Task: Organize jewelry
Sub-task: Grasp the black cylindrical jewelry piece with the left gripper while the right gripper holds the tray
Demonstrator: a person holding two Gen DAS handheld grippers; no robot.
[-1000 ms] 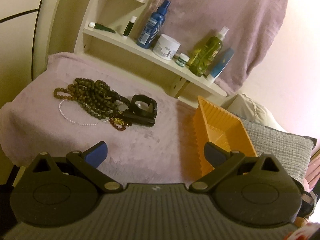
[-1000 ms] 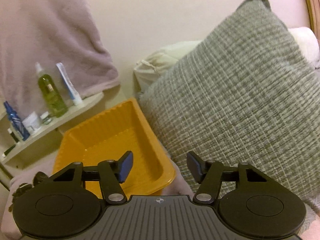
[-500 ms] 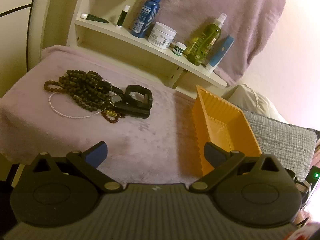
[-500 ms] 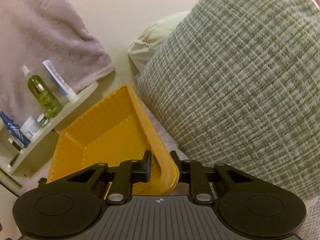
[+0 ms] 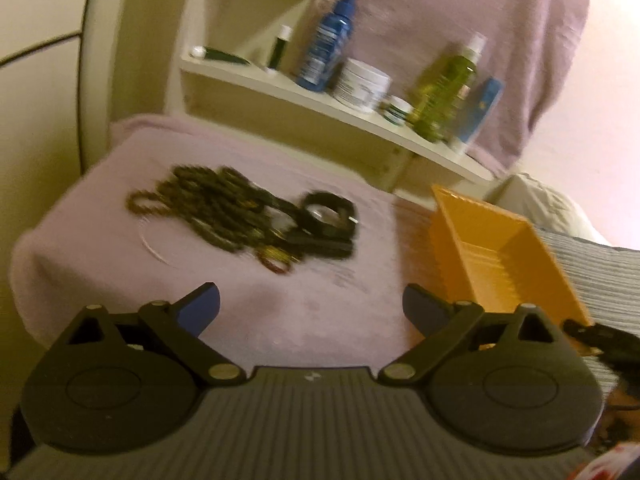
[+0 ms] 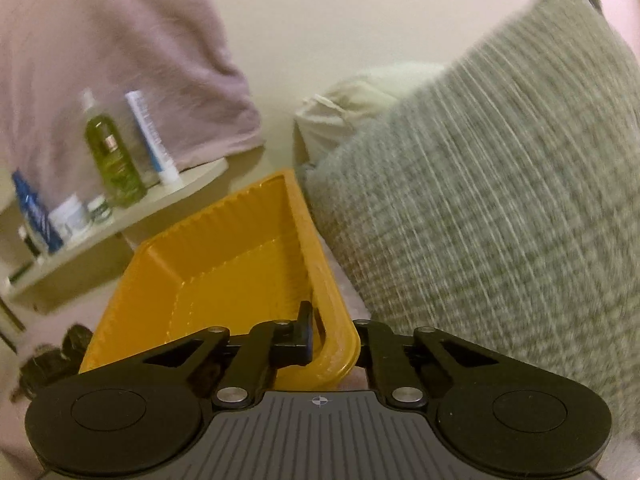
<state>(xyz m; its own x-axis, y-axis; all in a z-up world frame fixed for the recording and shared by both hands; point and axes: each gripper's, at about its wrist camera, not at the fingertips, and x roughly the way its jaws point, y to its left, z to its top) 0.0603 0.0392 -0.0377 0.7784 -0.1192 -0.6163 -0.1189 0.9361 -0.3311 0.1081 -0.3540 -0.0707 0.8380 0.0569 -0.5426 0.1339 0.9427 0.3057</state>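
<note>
- Fingers of the right gripper [image 6: 334,334] are clamped on the near right corner of the orange tray [image 6: 224,280]: one finger is inside the wall and the other is outside, mostly hidden behind the rim. These jaws have just been closing, with the tray rim between them.
- Fingers of the left gripper [image 5: 311,307] stand wide apart with nothing between them, above the mauve towel [image 5: 280,320] that covers the surface.
- From the left wrist view, the tray stands on the right part of the towel, and its near corner is hidden behind the gripper body. Inside, as far as it shows, only the ribbed floor and walls are visible.
- Jewelry pile [image 5: 244,216] lies on the far left part of the towel, well apart from the tray. It is blurred; I can make out dark bead strings, a thin white bead loop [image 5: 154,246] at its left, a black watch-like band [image 5: 330,216] at its right and a small reddish ring [image 5: 276,265] at the near side. How many pieces are there I cannot tell.
- In the right wrist view only a dark smeared edge of this pile shows at the left.
- Grey woven cushion [image 6: 500,220] stands just right of the tray.
- Behind, a pale shelf [image 5: 340,108] carries bottles, a white jar and tubes; labels are unreadable. A mauve cloth [image 5: 460,20] hangs above it, cut off at the top.
</note>
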